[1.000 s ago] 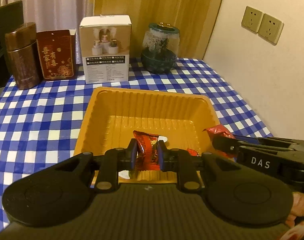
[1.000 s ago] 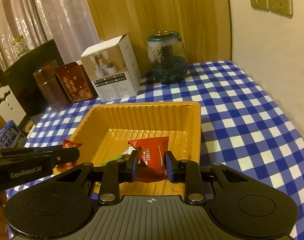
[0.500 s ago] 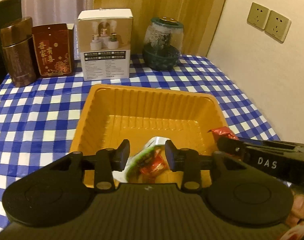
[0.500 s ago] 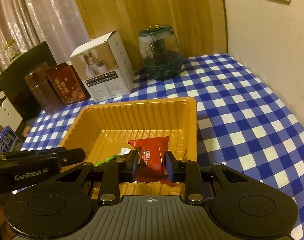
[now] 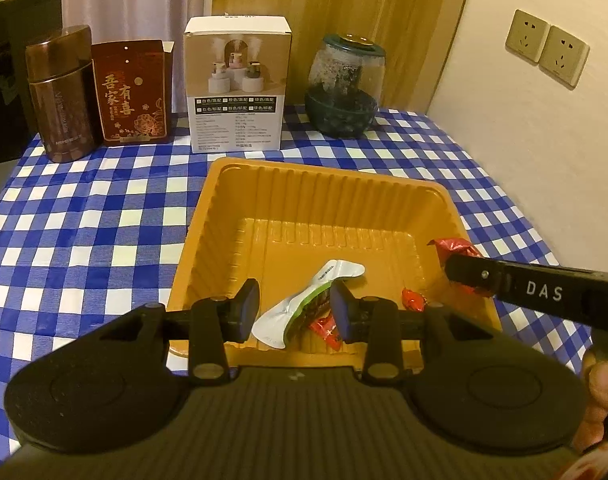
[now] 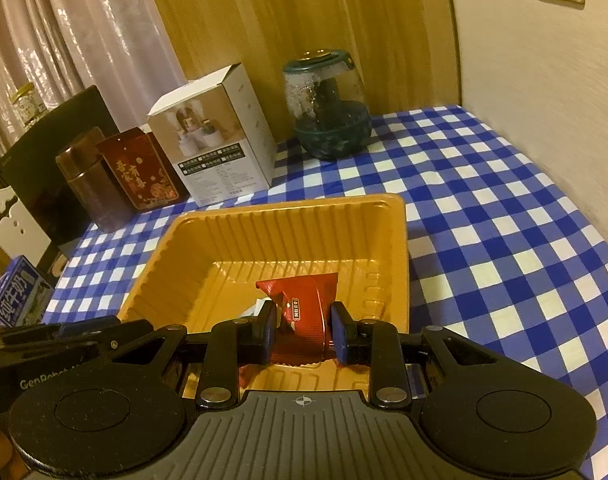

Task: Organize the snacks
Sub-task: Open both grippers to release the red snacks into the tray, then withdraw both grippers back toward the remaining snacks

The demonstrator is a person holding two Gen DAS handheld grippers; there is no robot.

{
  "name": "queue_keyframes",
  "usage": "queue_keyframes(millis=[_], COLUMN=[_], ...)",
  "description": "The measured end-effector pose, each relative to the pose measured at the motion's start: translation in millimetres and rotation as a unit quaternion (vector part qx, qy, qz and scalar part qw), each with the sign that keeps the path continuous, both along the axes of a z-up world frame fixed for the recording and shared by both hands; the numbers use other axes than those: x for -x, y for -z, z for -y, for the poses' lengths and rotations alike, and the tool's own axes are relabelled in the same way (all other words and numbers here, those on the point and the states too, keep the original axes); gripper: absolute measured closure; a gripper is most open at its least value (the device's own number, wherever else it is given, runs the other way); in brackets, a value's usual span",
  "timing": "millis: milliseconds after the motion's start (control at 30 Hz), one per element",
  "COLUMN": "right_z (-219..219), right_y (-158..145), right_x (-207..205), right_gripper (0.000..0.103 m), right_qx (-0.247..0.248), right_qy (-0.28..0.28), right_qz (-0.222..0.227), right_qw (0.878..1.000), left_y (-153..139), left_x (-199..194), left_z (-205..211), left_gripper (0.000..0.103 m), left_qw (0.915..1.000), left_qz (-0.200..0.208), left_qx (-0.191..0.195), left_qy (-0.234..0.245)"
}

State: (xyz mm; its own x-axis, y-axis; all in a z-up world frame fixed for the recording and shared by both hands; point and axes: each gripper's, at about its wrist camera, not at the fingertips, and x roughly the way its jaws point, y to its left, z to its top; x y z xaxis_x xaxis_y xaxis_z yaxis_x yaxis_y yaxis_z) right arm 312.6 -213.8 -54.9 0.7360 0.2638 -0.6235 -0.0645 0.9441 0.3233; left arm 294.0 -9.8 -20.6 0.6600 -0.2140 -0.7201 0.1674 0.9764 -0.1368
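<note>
My left tongs [image 5: 295,309] hide the near wall of the orange tray [image 5: 324,192]; they hang released above it, holding nothing. Inside the tray lie a white-green packet [image 5: 304,306] and small red candies [image 5: 414,300]. My right tongs [image 6: 302,330] are clenched on a red snack packet [image 6: 304,300] over the tray's near right side.

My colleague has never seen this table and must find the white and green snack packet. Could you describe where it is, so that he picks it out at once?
Start from the orange tray in the middle of the blue checked tablecloth. On the tray's floor, near its front edge, the white and green packet lies flat between the open left tongs. The small wrappers beside it are red; it alone is pale and long.
</note>
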Motion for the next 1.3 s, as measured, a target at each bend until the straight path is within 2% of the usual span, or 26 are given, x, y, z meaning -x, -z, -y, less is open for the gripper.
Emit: queue_keyframes(millis=[100,133,167,200,233,500,800,1300], right_z=[1.9,3.1,4.4,5.8,6.9,23.9,33.4,29.9], right_y=[0.5,0.2,-0.3,-1.1,-2.4,1.7,-1.5,-12.7], right_x=[-2.7,-3.2,-2.8,-1.3,0.2,25.2,79.9,167.2], right_gripper=[0.074,0.068,0.049,0.04,0.037,0.037,0.037,0.037], right_qx=[-0.016,-0.025,-0.03,-0.032,-0.033,-0.029,-0.024,-0.014], right_qy=[0.0,-0.001,0.0,0.001,0.002,0.028,0.05,0.056], right_qz=[0.007,0.012,0.016,0.021,0.025,0.008,-0.002,0.004], right_qw=[1.0,1.0,0.999,0.999,0.999,0.999,0.998,0.998], left_y=[0.3,0.7,0.8,0.9,1.2,4.8,-0.5,-3.7], left_x=[0.6,1.5,2.3,3.6,5.3,29.9,75.2,158.2], left_z=[-0.8,-1.1,-1.6,-2.1,-2.4,-5.5,-5.4,-19.0], left_gripper=[0.068,0.067,0.066,0.065,0.065,0.061,0.057,0.052], left_qw=[1.0,1.0,1.0,1.0,1.0,1.0,0.9999,0.9991], left_qz=[0.0,0.0,-0.001,0.0,0.0,-0.003,-0.005,-0.016], left_qx=[-0.002,-0.002,-0.002,-0.002,-0.002,0.002,-0.001,0.012], left_qy=[-0.001,-0.002,-0.003,-0.003,-0.003,-0.008,-0.013,-0.038])
